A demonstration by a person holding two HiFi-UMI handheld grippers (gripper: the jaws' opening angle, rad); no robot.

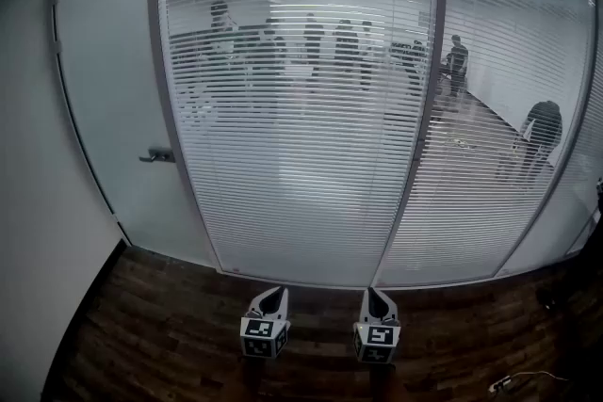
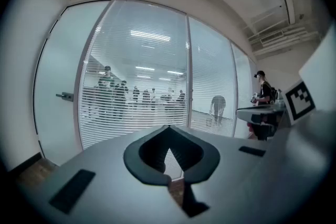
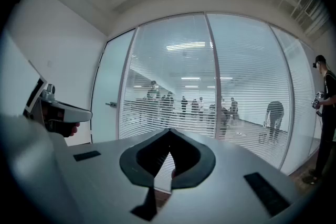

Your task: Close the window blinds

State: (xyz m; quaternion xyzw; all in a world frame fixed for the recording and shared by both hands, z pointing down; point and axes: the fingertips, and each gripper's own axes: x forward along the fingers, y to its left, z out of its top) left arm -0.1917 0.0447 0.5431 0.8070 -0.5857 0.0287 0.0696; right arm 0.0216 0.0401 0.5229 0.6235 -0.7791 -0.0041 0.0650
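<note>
White slatted blinds [image 1: 301, 155] hang behind the glass wall ahead, and their slats are turned so the room beyond shows through. The same blinds [image 2: 136, 107] fill the left gripper view, and these blinds [image 3: 173, 102] show in the right gripper view too. My left gripper [image 1: 277, 293] and right gripper [image 1: 371, 295] are side by side low in the head view, well short of the glass. Both point at it. In its own view the left gripper [image 2: 168, 127] has its tips together with nothing held. The right gripper [image 3: 169, 130] is likewise shut and empty.
A frosted glass door with a handle [image 1: 158, 155] stands left of the blinds. A metal mullion [image 1: 419, 136] splits the blind panels. Dark wood floor [image 1: 170, 334] runs up to the glass, with a cable [image 1: 513, 381] at bottom right. A person [image 3: 328, 107] stands at my right, and several people are behind the glass.
</note>
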